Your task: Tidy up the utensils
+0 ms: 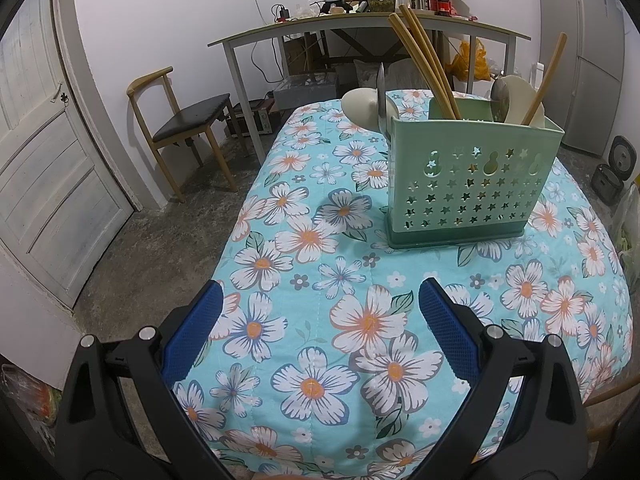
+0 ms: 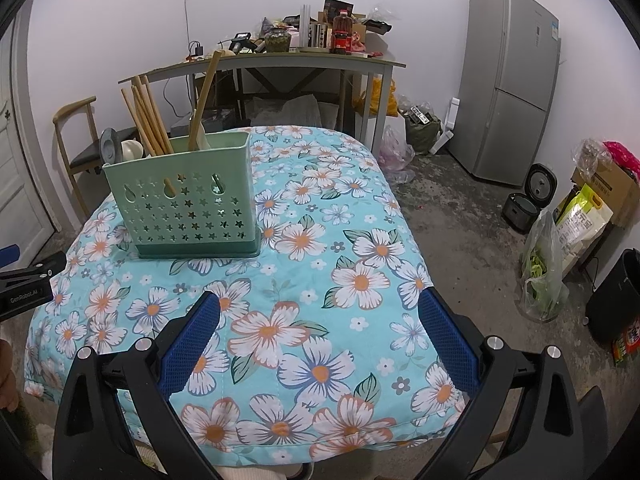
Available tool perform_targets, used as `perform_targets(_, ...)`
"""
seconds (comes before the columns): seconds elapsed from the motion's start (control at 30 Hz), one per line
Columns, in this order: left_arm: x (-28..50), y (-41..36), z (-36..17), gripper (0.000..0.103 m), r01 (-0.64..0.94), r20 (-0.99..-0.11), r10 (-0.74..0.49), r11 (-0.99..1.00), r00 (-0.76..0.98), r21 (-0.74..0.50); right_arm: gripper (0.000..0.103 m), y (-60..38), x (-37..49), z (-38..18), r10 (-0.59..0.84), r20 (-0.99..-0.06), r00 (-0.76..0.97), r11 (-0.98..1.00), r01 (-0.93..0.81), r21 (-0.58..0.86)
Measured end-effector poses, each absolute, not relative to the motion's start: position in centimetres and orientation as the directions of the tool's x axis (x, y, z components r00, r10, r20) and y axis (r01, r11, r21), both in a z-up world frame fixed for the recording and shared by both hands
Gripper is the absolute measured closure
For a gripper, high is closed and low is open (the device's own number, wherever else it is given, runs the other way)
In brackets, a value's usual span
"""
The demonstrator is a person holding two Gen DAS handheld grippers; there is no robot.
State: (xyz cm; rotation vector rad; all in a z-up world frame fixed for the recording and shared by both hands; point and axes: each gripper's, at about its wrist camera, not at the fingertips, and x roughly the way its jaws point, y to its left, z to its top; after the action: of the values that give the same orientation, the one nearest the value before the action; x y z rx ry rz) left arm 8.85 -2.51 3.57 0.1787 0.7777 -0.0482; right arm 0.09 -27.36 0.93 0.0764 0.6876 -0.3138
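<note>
A green perforated utensil holder (image 1: 472,184) stands upright on the floral tablecloth (image 1: 304,272); it also shows in the right wrist view (image 2: 188,208). Wooden chopsticks (image 1: 424,60), a wooden-handled utensil (image 1: 546,80), cream spoons (image 1: 362,106) and a metal spoon (image 1: 382,92) stand in it. The chopsticks (image 2: 146,120) and a wooden spatula (image 2: 202,104) show in the right wrist view too. My left gripper (image 1: 320,320) is open and empty, near the table's front left. My right gripper (image 2: 320,328) is open and empty, to the right of the holder.
A wooden chair (image 1: 180,120) and a white door (image 1: 48,160) are at the left. A cluttered side table (image 2: 272,60) stands behind. A grey fridge (image 2: 508,80), rice cookers (image 2: 528,196) and bags (image 2: 548,264) are on the right floor.
</note>
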Motion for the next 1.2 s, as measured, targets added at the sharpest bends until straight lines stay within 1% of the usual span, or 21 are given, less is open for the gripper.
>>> perform_targets(1.2, 8.82, -2.59, 3.47, 0.008, 0.113, -0.703, 0.021, 0.983, 0.711, 0.144, 0.007, -27.41, 0.27, 1.25, -0.258, -0.632, 0.730, 0.951, 0.306, -0.035)
